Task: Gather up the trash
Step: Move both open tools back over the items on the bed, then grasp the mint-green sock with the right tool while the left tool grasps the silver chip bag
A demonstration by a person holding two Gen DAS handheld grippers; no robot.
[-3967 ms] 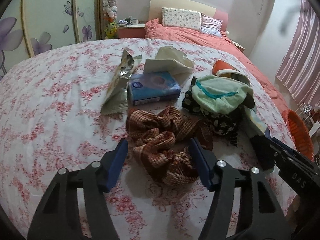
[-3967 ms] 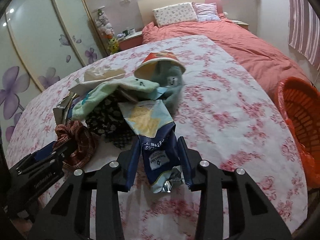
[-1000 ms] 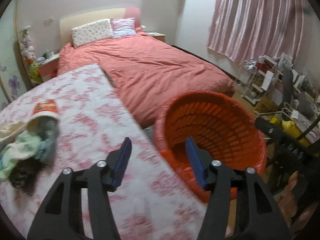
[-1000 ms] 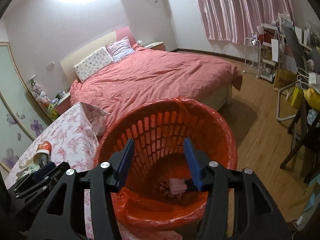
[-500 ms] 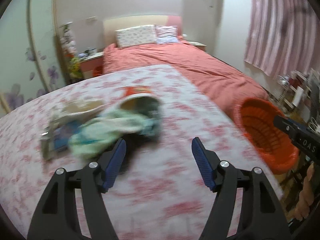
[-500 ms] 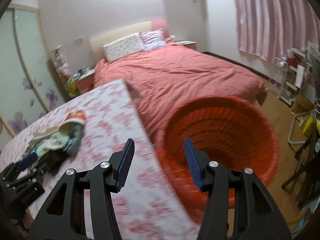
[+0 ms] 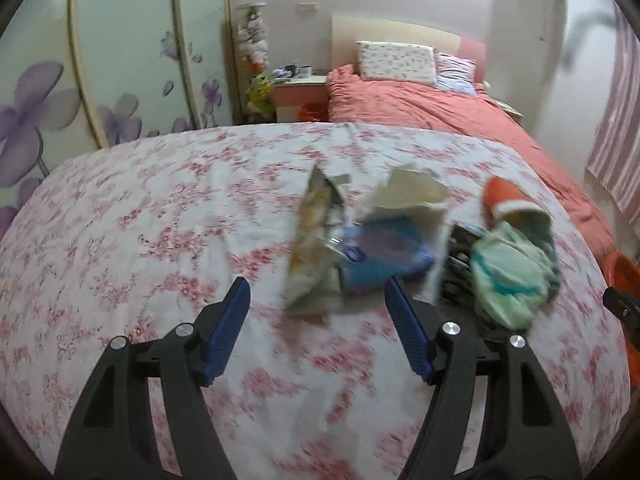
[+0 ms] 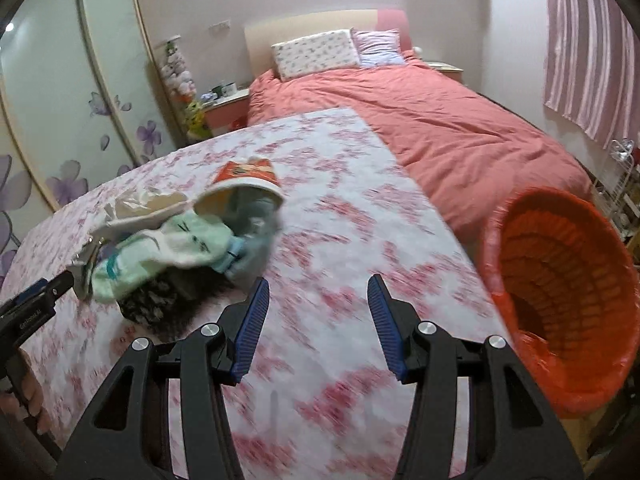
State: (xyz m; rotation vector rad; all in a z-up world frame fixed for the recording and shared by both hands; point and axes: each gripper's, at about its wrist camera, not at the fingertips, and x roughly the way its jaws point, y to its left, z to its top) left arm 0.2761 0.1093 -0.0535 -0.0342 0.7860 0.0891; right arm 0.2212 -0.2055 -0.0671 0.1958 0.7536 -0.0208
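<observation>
A pile of items lies on the floral-covered table (image 7: 160, 220). In the left wrist view I see a crumpled foil snack bag (image 7: 316, 240), a blue tissue pack (image 7: 384, 252), crumpled paper (image 7: 408, 192), a mint-green cloth (image 7: 508, 272) and an orange-red paper cup (image 7: 508, 200). My left gripper (image 7: 316, 292) is open and empty, just short of the snack bag. In the right wrist view the cup (image 8: 244, 184) and green cloth (image 8: 168, 248) lie to the left of my right gripper (image 8: 318, 294), which is open and empty. The orange basket (image 8: 560, 292) stands to its right.
A bed with a salmon duvet (image 8: 420, 120) lies beyond the table. Wardrobe doors with purple flowers (image 7: 80, 80) line the left wall. A nightstand (image 7: 296, 88) stands by the bed. Pink curtains (image 8: 588, 48) hang at the right.
Both grippers have swung back from the orange basket to the table. The left one now faces the pile of trash and cloths. Both are empty; the checked cloth and blue bag are gone from the table.
</observation>
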